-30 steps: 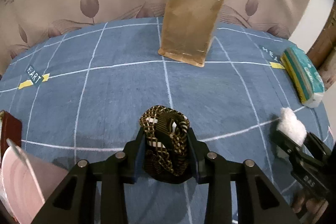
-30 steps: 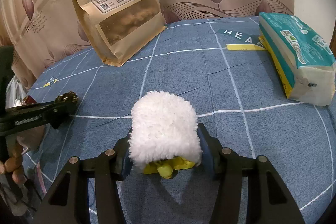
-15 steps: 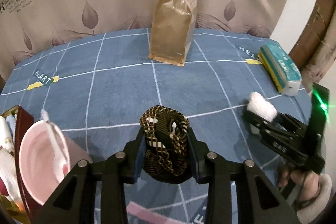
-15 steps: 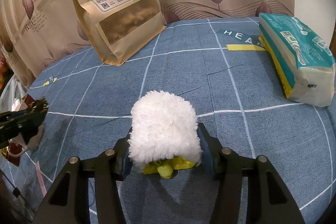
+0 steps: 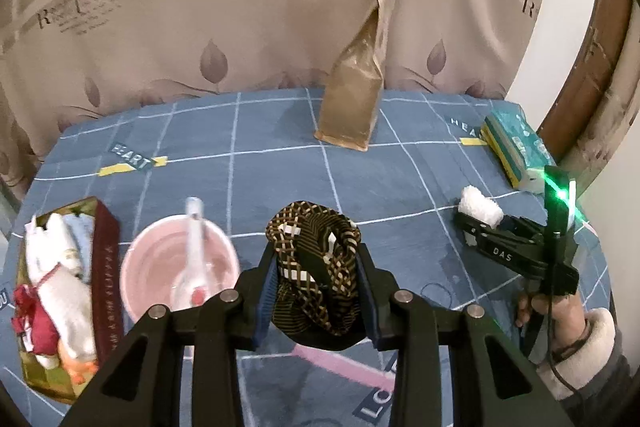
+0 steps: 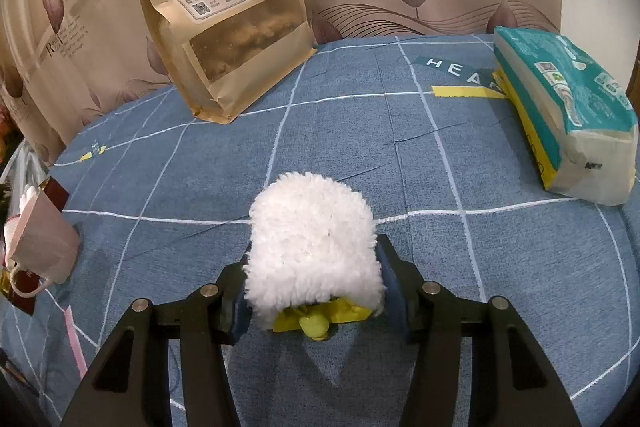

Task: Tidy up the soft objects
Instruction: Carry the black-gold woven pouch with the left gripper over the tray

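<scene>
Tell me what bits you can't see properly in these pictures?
- Fluffy white toy, right wrist view: its underside is hidden by its own fluff and the right gripper.
- Patterned cloth, left wrist view: its lower folds sit behind the left gripper.
- Box, left wrist view: cut off by the fisheye edge.

Left wrist view: snack bag upper centre on the tabletop, tissue pack far right, cup lower left, box at left edge.
</scene>
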`<state>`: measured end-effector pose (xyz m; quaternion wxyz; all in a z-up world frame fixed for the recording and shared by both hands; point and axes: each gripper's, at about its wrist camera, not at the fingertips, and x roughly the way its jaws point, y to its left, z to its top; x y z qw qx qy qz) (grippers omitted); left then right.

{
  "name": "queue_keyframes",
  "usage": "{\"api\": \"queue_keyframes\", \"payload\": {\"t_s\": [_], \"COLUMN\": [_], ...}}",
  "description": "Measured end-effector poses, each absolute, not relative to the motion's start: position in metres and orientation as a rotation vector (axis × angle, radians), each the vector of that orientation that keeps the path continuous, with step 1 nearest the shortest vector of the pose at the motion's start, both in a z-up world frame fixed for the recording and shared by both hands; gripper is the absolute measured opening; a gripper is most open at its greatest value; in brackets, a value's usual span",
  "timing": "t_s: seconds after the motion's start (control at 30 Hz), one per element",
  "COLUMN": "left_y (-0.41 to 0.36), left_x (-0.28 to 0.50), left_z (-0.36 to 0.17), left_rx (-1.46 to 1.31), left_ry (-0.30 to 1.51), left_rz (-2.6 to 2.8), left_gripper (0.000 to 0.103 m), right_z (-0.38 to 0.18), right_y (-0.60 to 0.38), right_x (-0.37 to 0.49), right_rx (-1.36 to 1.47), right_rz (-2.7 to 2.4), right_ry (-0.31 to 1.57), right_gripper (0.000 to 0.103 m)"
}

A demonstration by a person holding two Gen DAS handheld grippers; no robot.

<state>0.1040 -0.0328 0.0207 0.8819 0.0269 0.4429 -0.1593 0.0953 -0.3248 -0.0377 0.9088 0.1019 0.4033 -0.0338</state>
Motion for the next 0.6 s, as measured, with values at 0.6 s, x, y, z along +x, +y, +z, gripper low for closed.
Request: {"api": "queue_keyframes", "payload": {"t_s": [0.6], "left_y": [0.103], "left_x": [0.093], "left_z": [0.044], "left_rx": [0.008], "left_ry": [0.894], "left_rz": [-0.046], "left_gripper": [0.036], "right_z": [-0.038], "right_y": [-0.327], "right_x": [0.098], "right_rx": [0.190], "right_rz": [-0.072], "right_ry": [0.838], "right_gripper": [0.052]}}
